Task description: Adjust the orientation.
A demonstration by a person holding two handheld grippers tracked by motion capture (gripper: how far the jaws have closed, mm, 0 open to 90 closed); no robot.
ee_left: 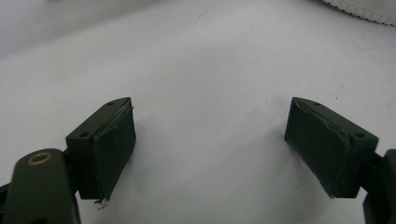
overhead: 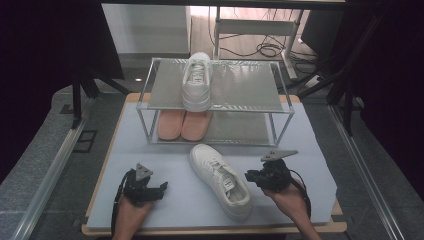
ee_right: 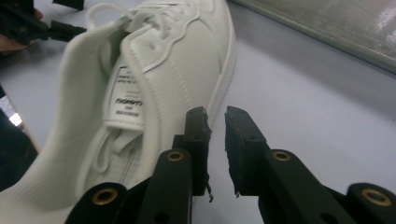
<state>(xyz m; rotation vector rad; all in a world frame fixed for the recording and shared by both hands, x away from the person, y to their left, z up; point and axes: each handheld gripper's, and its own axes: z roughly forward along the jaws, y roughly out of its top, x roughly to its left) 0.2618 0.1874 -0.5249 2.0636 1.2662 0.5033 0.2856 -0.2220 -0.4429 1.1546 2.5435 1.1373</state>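
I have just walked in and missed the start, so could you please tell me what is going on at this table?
A person holds a claw in each hand over a grey mat. One white sneaker lies on the mat between them; its partner sits on the top shelf of the small rack, above a pair of pink shoes. The right claw sits just beside the loose sneaker, jaws a narrow gap apart and gripping nothing. The left claw hangs wide open over bare mat.

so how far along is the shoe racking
One white sneaker already sits on the rack's top shelf. Its mate lies on the table mat, with the right gripper beside it, jaws slightly apart and empty. Left gripper rests open. Racking that second shoe remains.
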